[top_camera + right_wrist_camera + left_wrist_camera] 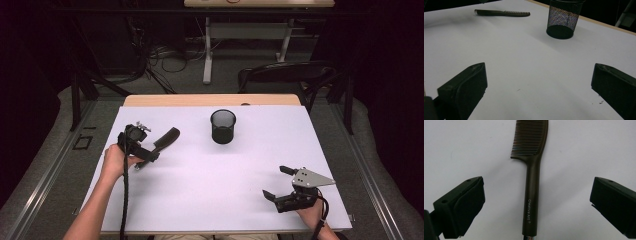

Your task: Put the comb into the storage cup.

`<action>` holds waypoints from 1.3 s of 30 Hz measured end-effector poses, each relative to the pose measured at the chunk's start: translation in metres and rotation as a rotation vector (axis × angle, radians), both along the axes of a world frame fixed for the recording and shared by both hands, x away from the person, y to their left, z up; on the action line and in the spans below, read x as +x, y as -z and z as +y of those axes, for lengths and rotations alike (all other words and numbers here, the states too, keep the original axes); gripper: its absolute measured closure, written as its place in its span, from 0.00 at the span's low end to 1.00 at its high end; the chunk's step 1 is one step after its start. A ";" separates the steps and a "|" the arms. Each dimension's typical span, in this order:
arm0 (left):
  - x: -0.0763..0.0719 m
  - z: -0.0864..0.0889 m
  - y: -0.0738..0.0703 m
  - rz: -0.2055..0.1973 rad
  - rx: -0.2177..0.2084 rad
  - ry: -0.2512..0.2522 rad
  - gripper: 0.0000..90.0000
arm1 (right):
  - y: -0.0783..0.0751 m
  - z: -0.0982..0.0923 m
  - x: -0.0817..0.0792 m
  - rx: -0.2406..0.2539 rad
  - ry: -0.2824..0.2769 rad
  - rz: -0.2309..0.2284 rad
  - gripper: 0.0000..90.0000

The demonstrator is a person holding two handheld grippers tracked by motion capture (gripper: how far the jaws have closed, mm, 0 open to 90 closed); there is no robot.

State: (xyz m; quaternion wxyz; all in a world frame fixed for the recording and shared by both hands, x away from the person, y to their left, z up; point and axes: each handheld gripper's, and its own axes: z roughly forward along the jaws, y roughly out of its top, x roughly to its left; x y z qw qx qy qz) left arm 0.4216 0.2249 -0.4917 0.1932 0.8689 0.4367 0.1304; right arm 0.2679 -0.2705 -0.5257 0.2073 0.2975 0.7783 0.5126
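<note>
Near the table's left edge, the left claw is wide open over the comb, which lies flat between its jaws, touching neither. The cup stands near the far edge. By the near right corner, the right claw is wide open and holds nothing.

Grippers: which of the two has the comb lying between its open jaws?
The left gripper: the dark comb lies flat on the white table between its wide-open jaws, touching neither. The right gripper, also open, has bare table between its jaws.
</note>
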 end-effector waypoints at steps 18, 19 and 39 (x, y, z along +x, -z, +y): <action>0.019 -0.005 0.011 0.074 0.064 0.035 0.04 | 0.000 0.001 0.000 -0.002 -0.006 0.004 0.00; 0.020 -0.005 0.012 0.077 0.063 0.043 0.06 | 0.000 0.001 0.000 -0.002 -0.006 0.003 0.00; 0.041 -0.016 0.023 0.187 0.118 0.115 0.69 | 0.002 0.001 0.002 -0.005 -0.012 0.014 0.00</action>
